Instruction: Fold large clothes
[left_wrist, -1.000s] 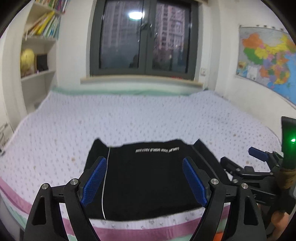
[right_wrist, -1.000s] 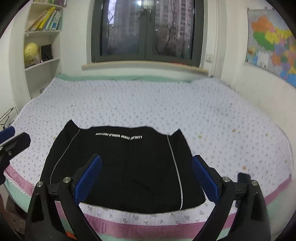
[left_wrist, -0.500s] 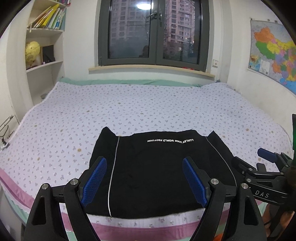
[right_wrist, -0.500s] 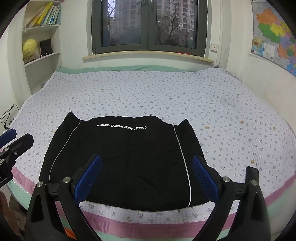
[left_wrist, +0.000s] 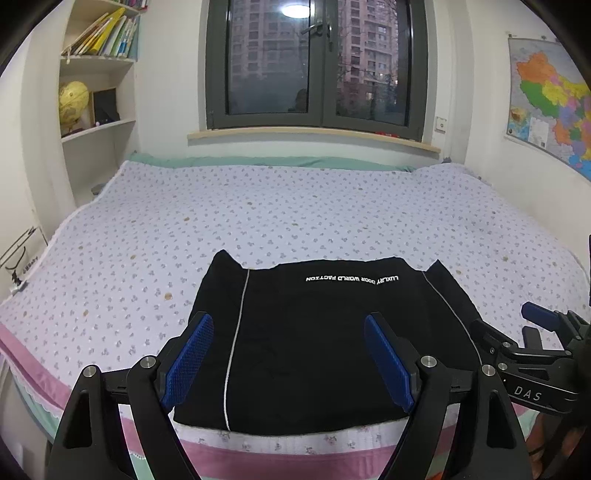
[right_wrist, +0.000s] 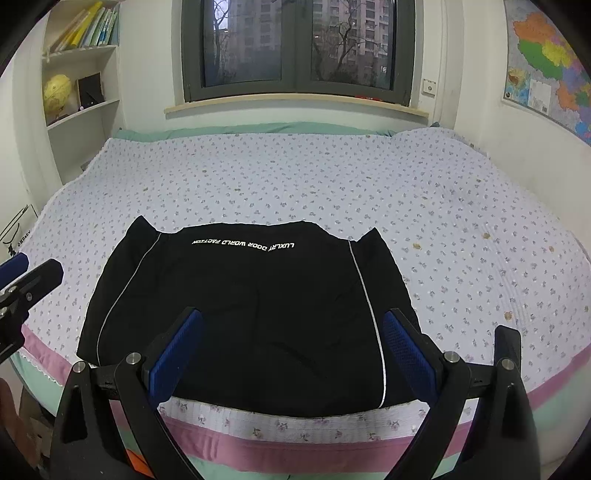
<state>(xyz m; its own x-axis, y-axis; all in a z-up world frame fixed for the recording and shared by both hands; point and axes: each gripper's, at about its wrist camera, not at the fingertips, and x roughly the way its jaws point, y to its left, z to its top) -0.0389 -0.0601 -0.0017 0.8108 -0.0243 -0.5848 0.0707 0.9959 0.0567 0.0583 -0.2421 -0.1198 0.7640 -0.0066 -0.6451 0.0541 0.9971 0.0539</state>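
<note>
Jaws wide on both my left gripper (left_wrist: 286, 356) and right gripper (right_wrist: 291, 350), holding nothing; I've dipped lower over the black garment (right_wrist: 243, 306) at the frame's lower centre, ready to grasp.

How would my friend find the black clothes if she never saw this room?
Find the big bed with the flowery sheet under the window. At its near edge lies the black garment, the only dark thing there, with white letters and thin white stripes.

bed (left_wrist: 332, 221) floral cover | window (left_wrist: 314, 62) | globe (left_wrist: 73, 99) on shelf | wall map (left_wrist: 550, 103)
</note>
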